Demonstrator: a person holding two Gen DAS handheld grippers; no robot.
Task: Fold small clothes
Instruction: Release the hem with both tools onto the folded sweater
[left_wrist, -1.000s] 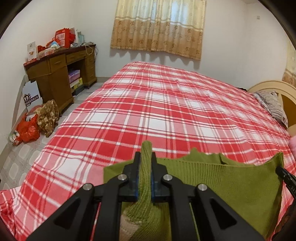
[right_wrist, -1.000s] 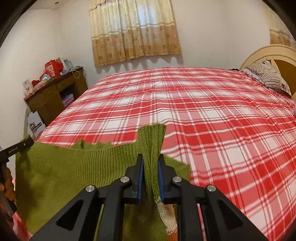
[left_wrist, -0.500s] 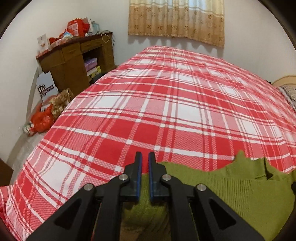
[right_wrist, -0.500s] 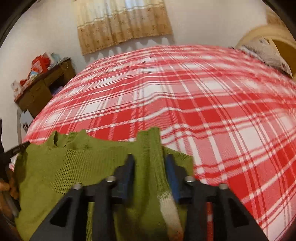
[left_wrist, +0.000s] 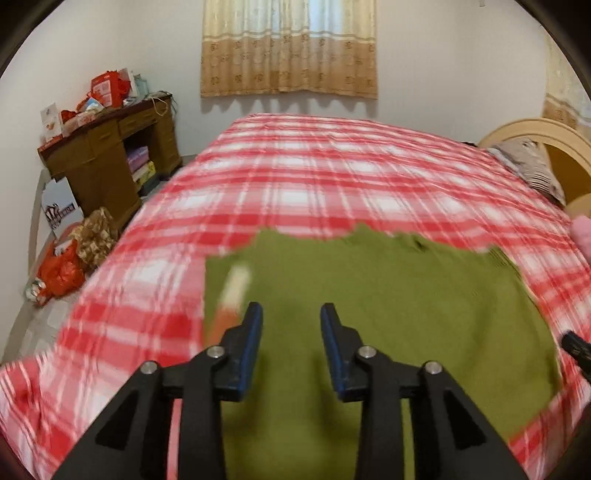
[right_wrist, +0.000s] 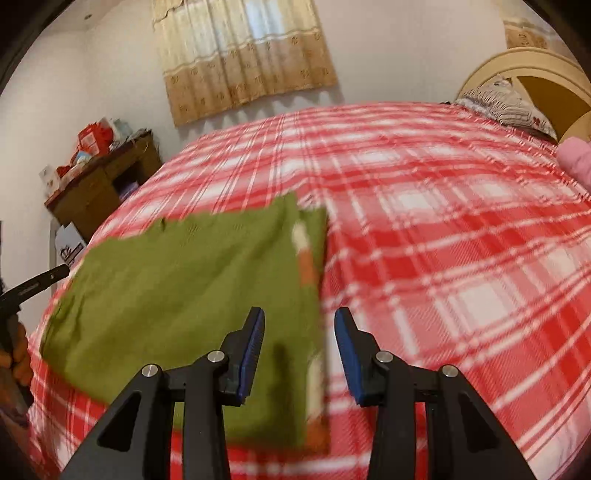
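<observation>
A small green knitted sweater (left_wrist: 388, 306) lies flat on the red plaid bedspread (left_wrist: 332, 177), near the front edge of the bed. It has a white and orange patch (left_wrist: 232, 291) by one side edge. My left gripper (left_wrist: 291, 314) is open and empty above the sweater's left part. My right gripper (right_wrist: 300, 319) is open and empty above the sweater's (right_wrist: 177, 288) right edge, over the patch side (right_wrist: 304, 258). Both views are blurred by motion.
A wooden desk (left_wrist: 107, 158) piled with red boxes stands left of the bed, with bags (left_wrist: 62, 273) on the floor beside it. A pillow (left_wrist: 528, 170) and wooden headboard (right_wrist: 535, 77) are at the right. A curtain (left_wrist: 288, 48) hangs on the far wall.
Both grippers were shut on the sweater's raised edges. They lowered it, opened and let go. The sweater now lies flat on the bed and both grippers have pulled back.
</observation>
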